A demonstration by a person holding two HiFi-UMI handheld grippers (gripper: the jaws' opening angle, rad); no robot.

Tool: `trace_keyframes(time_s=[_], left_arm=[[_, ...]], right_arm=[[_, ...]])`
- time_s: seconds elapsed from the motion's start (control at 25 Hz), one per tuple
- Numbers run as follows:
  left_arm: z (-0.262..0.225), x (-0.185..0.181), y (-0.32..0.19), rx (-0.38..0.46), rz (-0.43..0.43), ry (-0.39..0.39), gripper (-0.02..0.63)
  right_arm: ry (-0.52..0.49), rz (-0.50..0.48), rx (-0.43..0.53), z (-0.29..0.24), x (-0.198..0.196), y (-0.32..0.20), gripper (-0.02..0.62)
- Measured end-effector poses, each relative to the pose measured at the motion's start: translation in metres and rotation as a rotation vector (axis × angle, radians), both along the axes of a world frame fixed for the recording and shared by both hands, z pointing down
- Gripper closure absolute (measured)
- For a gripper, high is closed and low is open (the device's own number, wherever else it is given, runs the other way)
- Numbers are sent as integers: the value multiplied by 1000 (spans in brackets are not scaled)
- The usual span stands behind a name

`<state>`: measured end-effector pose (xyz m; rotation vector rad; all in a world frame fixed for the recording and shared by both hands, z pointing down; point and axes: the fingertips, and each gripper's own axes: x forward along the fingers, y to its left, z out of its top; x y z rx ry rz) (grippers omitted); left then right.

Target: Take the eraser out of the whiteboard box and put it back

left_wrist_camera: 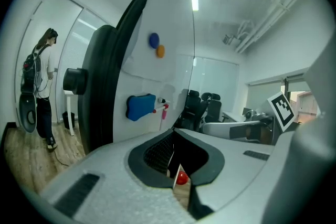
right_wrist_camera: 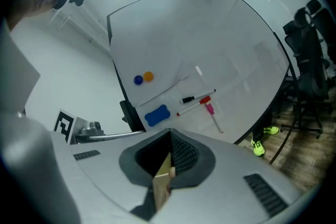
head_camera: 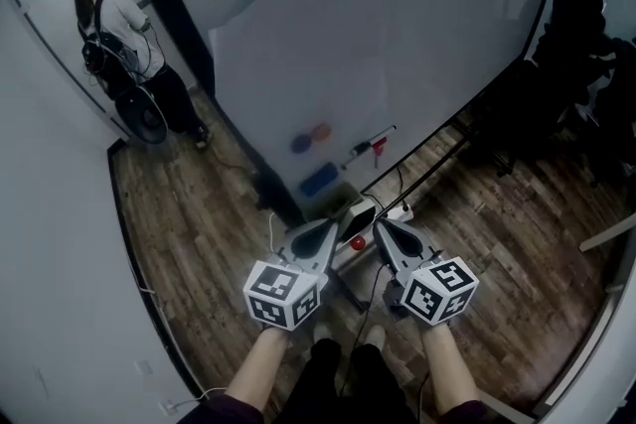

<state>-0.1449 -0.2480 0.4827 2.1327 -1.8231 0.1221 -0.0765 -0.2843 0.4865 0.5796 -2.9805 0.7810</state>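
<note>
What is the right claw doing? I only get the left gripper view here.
Observer: The right claw is shut and empty.
Operator: How many markers are up there?
Observer: Three on the whiteboard, right of the eraser: a black-capped marker, a red-capped marker and a pink marker.
Operator: Anyone behind it?
Observer: A pair of yellow-green shoes shows past its lower edge.

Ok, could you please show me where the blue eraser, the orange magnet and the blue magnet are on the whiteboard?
blue eraser (right_wrist_camera: 156,115), right gripper view, middle of its blue body.
orange magnet (right_wrist_camera: 148,76), right gripper view, centre of the disc.
blue magnet (right_wrist_camera: 138,80), right gripper view, centre of the disc.
</note>
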Motion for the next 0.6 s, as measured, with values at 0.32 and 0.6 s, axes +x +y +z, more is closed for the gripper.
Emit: trace_keyframes(time_s=[0.32,0.6], left_arm=[[-1,2,-5,-1,2,4,601],[1,0,1,-8,-13,7,601]], right_arm=[[7,-29,-17,7,-2,-7,563],[35,-56,-51,27,-20,-18,391]])
